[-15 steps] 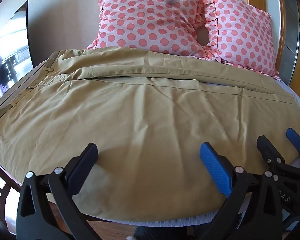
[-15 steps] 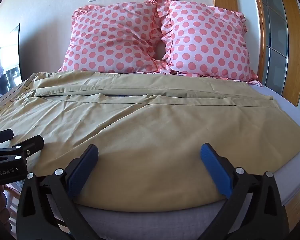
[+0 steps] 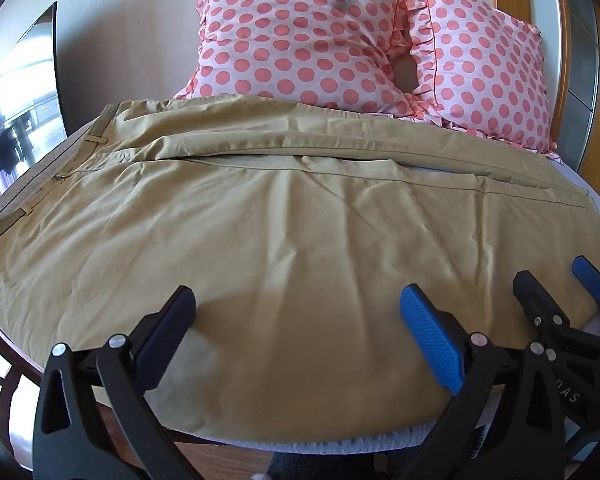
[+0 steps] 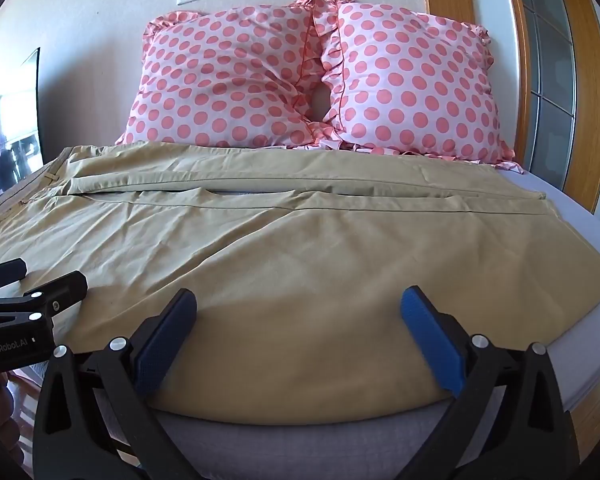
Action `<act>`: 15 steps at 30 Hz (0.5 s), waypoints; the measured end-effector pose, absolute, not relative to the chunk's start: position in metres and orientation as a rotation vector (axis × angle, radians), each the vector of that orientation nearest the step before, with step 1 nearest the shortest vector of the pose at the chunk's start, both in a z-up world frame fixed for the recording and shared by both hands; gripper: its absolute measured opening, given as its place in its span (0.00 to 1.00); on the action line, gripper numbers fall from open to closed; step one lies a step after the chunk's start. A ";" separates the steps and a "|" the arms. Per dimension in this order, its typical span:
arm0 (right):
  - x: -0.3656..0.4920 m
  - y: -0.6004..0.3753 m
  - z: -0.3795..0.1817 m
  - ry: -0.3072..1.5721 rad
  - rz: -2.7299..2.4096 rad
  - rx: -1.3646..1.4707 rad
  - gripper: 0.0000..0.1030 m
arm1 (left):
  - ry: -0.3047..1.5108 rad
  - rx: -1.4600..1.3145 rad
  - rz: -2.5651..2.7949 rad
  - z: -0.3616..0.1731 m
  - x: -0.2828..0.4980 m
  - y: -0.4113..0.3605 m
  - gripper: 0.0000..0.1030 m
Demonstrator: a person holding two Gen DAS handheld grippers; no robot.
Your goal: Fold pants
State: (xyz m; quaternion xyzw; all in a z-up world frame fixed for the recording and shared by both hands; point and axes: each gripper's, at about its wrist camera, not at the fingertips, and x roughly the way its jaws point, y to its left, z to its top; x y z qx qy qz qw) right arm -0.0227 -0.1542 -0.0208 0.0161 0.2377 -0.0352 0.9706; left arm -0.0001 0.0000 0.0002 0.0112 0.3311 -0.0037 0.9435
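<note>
Khaki pants (image 3: 284, 232) lie spread flat across the bed, waistband at the left, legs running right; they also show in the right wrist view (image 4: 300, 256). My left gripper (image 3: 298, 320) is open and empty, just above the near edge of the near leg. My right gripper (image 4: 298, 320) is open and empty over the near edge further right. The right gripper shows at the right of the left wrist view (image 3: 560, 292). The left gripper shows at the left edge of the right wrist view (image 4: 28, 284).
Two pink polka-dot pillows (image 4: 236, 76) (image 4: 412, 80) lean against the wall behind the pants. The grey mattress edge (image 4: 300, 436) runs below the fabric. A dark screen (image 3: 20, 112) stands left. A wooden door frame (image 4: 588, 100) is at the right.
</note>
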 end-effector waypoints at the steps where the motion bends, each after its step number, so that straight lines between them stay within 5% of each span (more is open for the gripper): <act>1: -0.023 -0.154 -0.021 0.480 -0.071 0.033 0.99 | 0.674 0.023 -0.008 0.000 0.000 0.000 0.98; 15: -0.023 -0.154 -0.021 0.476 -0.073 0.032 0.99 | 0.673 0.024 -0.008 0.000 0.000 0.000 0.98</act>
